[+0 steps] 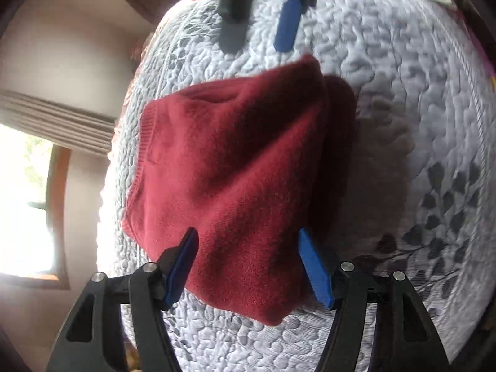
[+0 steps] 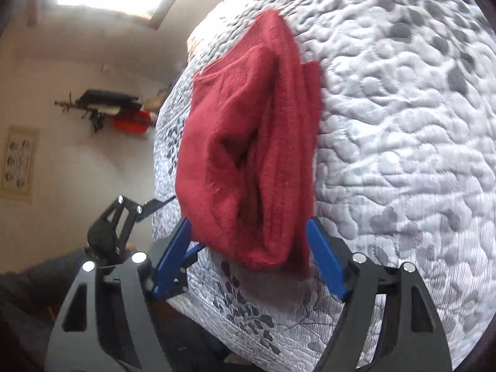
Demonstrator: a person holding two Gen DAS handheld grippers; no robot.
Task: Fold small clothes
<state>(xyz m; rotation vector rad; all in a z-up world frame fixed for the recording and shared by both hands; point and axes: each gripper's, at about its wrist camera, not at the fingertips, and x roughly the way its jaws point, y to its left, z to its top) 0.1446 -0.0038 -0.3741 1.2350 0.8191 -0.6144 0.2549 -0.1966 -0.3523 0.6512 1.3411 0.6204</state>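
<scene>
On the quilted bedspread point(image 1: 387, 71), spread flat, lies a dark red knitted garment point(image 1: 235, 167) (a small sweater by the ribbed hem, already folded over at least once); soft, light, fuzzy, prone to sag and slide layer on layer.

Seen first from the left: left gripper point(image 1: 248, 263), jaws wide apart, blue fingers point(image 1: 183, 266) straddling the near edge of the knit, nothing pinched; ribbed hem running along the left border, a firmer line for a grip than the loose middle. Further off, at the top of that view, right gripper point(image 1: 263, 21), also parted, clear of the cloth, holding nothing.

From the right wrist view: same garment point(image 2: 245, 161) bunched with an open pocket between layers, right gripper point(image 2: 248, 257) gaping on either side of its near end. Best taken at a corner, through all layers at once, probably; a single-layer pinch would likely peel the fold apart.
</scene>
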